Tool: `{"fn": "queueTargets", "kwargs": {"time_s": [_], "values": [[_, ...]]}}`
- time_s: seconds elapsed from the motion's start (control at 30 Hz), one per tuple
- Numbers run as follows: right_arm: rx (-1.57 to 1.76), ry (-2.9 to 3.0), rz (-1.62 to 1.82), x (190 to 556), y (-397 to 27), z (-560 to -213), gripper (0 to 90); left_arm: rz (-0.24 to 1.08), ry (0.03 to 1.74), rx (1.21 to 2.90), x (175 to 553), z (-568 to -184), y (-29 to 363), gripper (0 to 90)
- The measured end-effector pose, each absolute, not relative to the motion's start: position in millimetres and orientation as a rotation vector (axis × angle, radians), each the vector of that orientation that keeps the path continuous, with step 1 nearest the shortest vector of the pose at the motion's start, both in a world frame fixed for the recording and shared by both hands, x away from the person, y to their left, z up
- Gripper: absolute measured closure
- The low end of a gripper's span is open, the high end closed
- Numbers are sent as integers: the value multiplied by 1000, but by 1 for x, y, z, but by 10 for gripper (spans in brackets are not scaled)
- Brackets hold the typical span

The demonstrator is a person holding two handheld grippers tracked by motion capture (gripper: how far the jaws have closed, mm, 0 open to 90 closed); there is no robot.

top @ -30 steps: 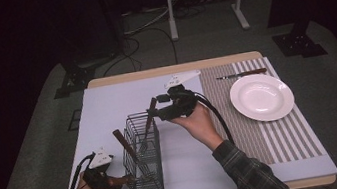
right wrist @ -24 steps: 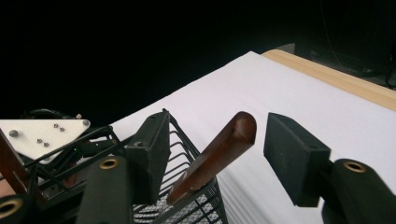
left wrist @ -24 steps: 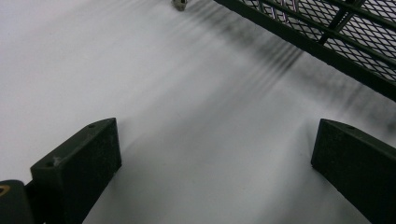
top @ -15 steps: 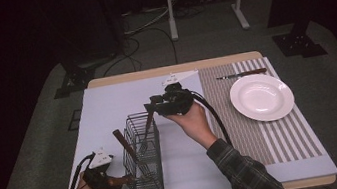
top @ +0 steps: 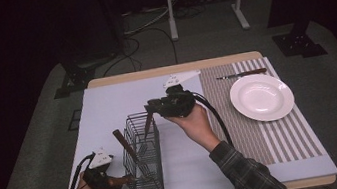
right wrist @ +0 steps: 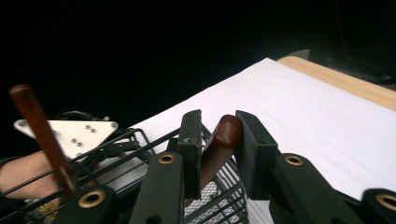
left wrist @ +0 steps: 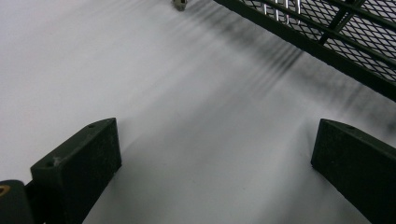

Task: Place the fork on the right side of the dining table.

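1. Nearest the person, the left tool [top: 101, 171] is rested low on the worktop [top: 108, 108] just beside the near end of the wire basket [top: 142, 154]. In the left gripper view its two black jaws are seen spread wide with nothing between them, only the smooth pale sheet. It is judged to be parked there to steady the basket, though contact cannot be told.

2. The basket is made of thin black wire with a fine mesh floor, long and narrow, open at the top. A brown wooden handle [top: 124, 144] is leaned inside it, tilted toward the left, its metal end hidden low in the basket.

3. Above the far end of the basket, the right tool [top: 154, 107] is held level in the right hand [top: 193, 121]. Its jaws are pressed on the rounded top of a second wooden handle [right wrist: 223, 140], glossy and dark brown; the piece hangs steeply down into the basket. Whether it is being lowered in or lifted out cannot be told.

4. Farther right, a round white plate [top: 261, 97], smooth and shallow, is set on a striped placemat [top: 243, 134], apart from the basket.

5. Beyond the plate, a knife [top: 242, 74] with a dark handle is laid flat near the far edge.
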State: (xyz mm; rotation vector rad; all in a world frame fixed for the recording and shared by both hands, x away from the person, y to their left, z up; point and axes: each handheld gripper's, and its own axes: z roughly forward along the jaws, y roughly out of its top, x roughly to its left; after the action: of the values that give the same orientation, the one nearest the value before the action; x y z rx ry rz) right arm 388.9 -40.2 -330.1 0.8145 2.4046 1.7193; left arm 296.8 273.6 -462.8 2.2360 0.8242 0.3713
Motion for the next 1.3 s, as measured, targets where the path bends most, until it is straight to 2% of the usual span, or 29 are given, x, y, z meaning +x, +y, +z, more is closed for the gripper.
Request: {"fn": "queueTargets", "kwargs": {"time_s": [0.5,1.3], "values": [[755,2462,1860,385,-44,-324,803,370,823,2240,297,-462,274,0],[642,2355,1838,369,-52,-288,804,367,825,2238,297,-463,274,0]]}}
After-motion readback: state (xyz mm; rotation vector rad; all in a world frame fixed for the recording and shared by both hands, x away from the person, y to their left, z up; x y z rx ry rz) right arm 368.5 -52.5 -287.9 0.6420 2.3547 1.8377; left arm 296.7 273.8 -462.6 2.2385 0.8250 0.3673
